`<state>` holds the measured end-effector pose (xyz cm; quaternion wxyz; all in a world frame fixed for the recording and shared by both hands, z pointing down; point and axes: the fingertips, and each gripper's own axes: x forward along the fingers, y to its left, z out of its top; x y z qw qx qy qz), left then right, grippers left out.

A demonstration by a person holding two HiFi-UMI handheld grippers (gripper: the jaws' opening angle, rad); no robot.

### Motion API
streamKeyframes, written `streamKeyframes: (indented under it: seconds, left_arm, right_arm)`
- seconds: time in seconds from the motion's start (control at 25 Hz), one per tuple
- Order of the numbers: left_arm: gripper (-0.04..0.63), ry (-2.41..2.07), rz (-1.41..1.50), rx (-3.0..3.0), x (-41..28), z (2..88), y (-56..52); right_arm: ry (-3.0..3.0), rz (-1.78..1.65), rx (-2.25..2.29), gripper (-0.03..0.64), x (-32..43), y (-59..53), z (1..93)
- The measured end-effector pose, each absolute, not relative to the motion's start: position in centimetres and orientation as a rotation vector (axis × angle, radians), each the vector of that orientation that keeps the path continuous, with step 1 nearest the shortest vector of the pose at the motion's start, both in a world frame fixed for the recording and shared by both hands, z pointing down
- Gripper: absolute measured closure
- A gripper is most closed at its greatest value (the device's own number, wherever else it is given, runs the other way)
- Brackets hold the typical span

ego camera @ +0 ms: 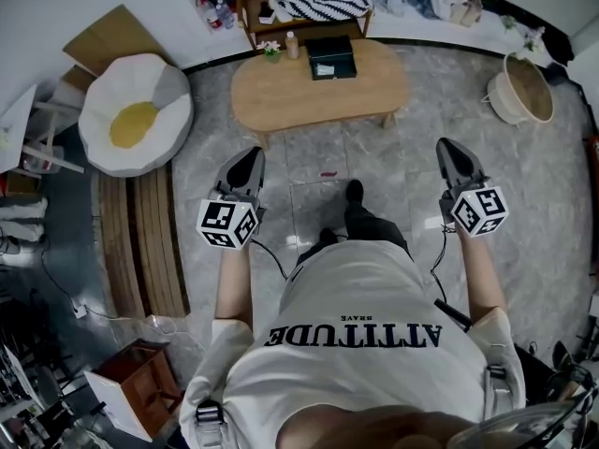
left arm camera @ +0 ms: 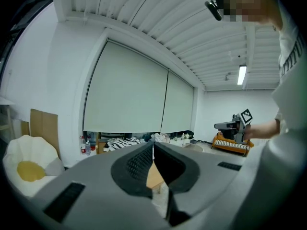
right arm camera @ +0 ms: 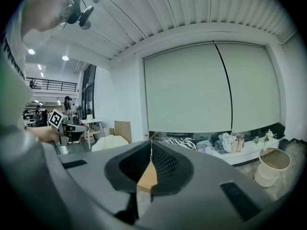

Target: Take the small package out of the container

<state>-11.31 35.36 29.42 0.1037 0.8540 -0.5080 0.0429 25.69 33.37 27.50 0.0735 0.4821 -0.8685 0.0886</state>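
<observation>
A black open container stands on the oval wooden table ahead of me, with something small and pale at its front; I cannot make out what it is. Both grippers hang well short of the table, above the grey floor. My left gripper is shut and empty, its jaws meeting at the tips. My right gripper is likewise shut with nothing held. A strip of the table shows below the closed jaws.
A small bottle and a little plant share the table. An egg-shaped cushion lies at the left, a woven basket at the right, a low shelf with striped cloth behind. Wooden slats cover the floor at the left.
</observation>
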Motion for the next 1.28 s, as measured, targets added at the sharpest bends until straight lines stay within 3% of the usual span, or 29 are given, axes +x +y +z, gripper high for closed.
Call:
streamKeyframes:
  seconds: [1.28]
  left_arm:
    - [0.569,-1.713,0.161,2.401,-6.2,29.1,13.5]
  right_arm:
    - [-2.714,0.356,1.184,0.595,28.5,5.3,29.9]
